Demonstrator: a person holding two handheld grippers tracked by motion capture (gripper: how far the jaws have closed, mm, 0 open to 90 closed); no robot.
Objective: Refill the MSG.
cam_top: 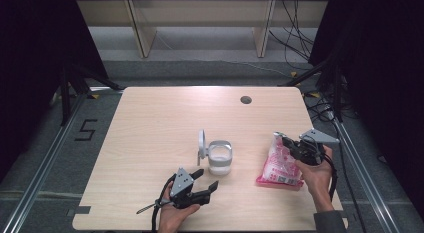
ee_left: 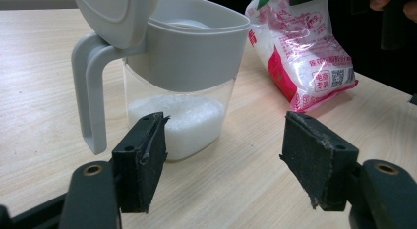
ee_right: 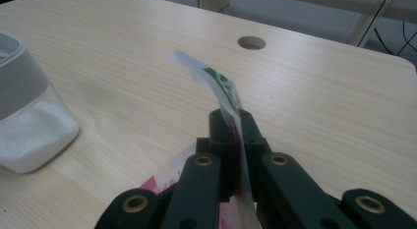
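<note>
On the table (cam_top: 150, 123), a sugar-filled jug (ee_left: 187, 91) faces spread left fingers (ee_left: 142, 160); right fingers (ee_right: 233, 135) pinch the bag (cam_top: 281, 163).

Black tongs (ee_left: 223, 160) — brass-coloured screws, frayed pads (ee_left: 314, 157)

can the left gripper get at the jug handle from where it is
Probably yes: the left gripper has its jaws open, facing the jug, with bare table between. The handle sits off to one side, unobstructed.
</note>
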